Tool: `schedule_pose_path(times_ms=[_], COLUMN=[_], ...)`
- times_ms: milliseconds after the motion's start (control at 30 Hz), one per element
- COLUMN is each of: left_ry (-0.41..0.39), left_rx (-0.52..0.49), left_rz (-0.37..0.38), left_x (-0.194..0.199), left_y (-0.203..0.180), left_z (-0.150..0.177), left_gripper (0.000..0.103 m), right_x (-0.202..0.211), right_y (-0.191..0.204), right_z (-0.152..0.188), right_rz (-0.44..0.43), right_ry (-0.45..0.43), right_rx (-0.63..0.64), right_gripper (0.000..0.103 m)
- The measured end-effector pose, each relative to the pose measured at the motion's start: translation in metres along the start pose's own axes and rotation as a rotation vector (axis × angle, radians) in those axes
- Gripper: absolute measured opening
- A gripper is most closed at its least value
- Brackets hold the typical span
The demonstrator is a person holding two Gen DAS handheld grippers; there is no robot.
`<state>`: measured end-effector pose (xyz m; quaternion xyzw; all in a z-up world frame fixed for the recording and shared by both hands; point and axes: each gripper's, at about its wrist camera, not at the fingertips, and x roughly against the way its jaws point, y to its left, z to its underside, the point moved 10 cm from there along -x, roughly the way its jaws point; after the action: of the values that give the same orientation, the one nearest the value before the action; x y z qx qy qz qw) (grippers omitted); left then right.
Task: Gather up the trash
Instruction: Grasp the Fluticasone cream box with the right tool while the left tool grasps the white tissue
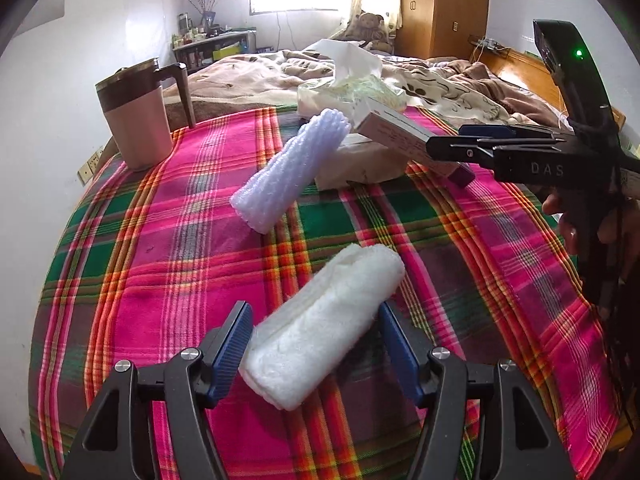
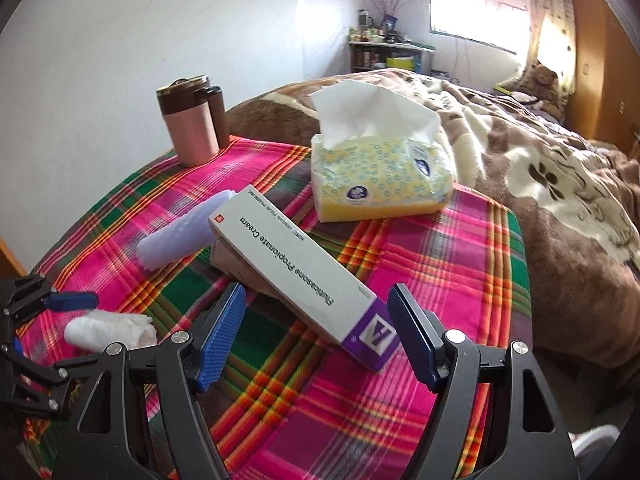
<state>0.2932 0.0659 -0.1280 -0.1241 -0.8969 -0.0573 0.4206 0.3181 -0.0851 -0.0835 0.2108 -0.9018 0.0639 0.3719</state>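
Left wrist view: the left gripper (image 1: 314,350) is spread wide, its blue ribbed pads (image 1: 232,350) on either side of a rolled white fluffy paper towel (image 1: 324,328) that lies on the pink, green and orange plaid cloth (image 1: 160,240); the near pad looks close to the roll, but contact is not certain. Ahead of this gripper lies a pale lilac foam-net sleeve (image 1: 288,172), and beyond it, to the left, stands a pink steel mug with a brown lid and handle (image 1: 140,116).

Ahead and to the right, the right gripper (image 1: 472,142) reaches in from the side at a long grey-white cardboard cream box with a purple end (image 1: 404,138).

In the right wrist view the right gripper (image 2: 318,332) is also released, its jaws apart, with the purple end of the cream box (image 2: 296,268) between the fingers, nearer the right one and tilted up off the cloth (image 2: 440,264). Past the box tip sits a yellow patterned soft tissue pack (image 2: 380,180) with a white tissue sticking up. To the left lie the foam sleeve (image 2: 176,240) and the towel roll (image 2: 108,330), beside the left gripper's blue pad (image 2: 72,301). The mug (image 2: 192,128) stands farther off, left.
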Motion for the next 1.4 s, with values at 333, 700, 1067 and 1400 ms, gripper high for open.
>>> schedule_pose_path(times_ms=[333,700,1067,1400], left_ry=[0.009,0.047,0.034,0.009], left_rx=[0.019,0.043,0.06,0.092], left_rz=[0.025,0.056,0.096,0.069], left_x=[-0.01,-0.022,-0.016,-0.005], left_y=[0.006,0.001,-0.009,-0.009], left_z=[-0.009,-0.008,-0.006,-0.003], left_gripper=[0.065,0.065,0.054,0.034], right_x=[-0.019,-0.021,-0.011,0.009], right_y=[-0.001,-0.005,-0.008,-0.008], right_z=[0.0,0.01,0.02,0.034], right_rz=[-0.023,-0.088,-0.056,-0.034], right_ry=[0.069,0.102,0.093,0.06], right_rx=[0.089,-0.011,-0.03,-0.078], right_gripper=[0.075,0.071,0.048,0.042])
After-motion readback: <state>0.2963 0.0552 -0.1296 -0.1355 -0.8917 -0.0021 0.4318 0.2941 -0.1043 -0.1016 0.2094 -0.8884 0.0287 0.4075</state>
